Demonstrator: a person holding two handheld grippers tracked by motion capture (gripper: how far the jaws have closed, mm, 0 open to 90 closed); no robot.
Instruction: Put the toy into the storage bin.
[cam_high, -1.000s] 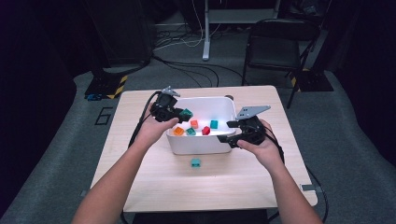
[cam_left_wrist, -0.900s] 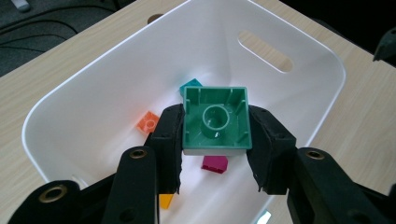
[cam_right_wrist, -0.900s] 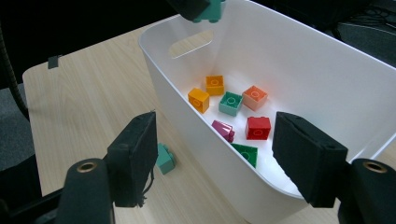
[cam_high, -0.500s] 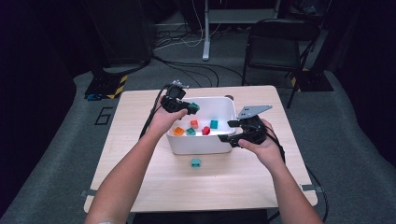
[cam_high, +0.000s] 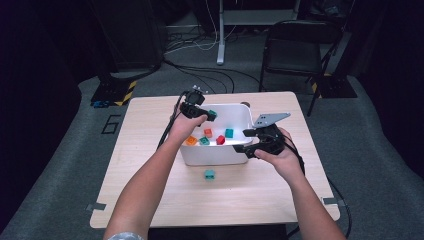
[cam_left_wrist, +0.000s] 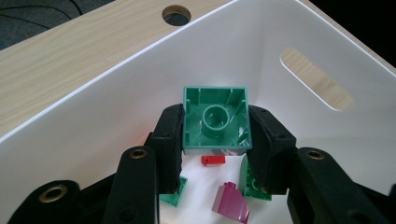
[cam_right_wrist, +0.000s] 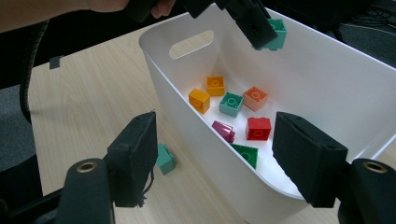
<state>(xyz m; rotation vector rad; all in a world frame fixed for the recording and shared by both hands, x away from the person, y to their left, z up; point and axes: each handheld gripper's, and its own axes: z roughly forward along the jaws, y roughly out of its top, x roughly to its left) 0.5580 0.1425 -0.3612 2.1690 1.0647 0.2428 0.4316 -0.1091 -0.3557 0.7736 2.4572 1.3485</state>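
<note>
Jaws, left gripper (cam_left_wrist: 215, 140): closed on a green brick (cam_left_wrist: 215, 117), which is gripped by its two opposite sides; its hollow underside is turned toward the left gripper view's camera.
Jaws, right gripper (cam_right_wrist: 219, 158): spread wide, nothing held between them; the near wall of the white bin (cam_right_wrist: 187, 112) is seen in the gap, though contact with it cannot be told.
Green brick, place: held in the air above the bin's interior, over its left part toward the table's far edge, clear of the bricks below.
White bin: set at the middle of the table (cam_high: 150, 125), somewhat nearer the far edge; an oval handle slot is cut in each end wall.
Bin contents: two orange bricks (cam_right_wrist: 215, 86), a pale teal brick (cam_right_wrist: 231, 103), a salmon brick (cam_right_wrist: 255, 98), a red brick (cam_right_wrist: 258, 128), a magenta sloped brick (cam_right_wrist: 223, 130) and a dark green brick (cam_right_wrist: 246, 154) are spread loosely over the floor of the bin.
Loose teal brick (cam_high: 209, 174): lying on the table just outside the bin's near wall, toward the table's near edge, untouched.
Left hand (cam_high: 186, 125): raised over the bin's left end.
Right hand (cam_high: 280, 156): held at the bin's right near corner.
Table detail: a round cable hole (cam_left_wrist: 176, 14) is seen beyond the bin's far rim.
</note>
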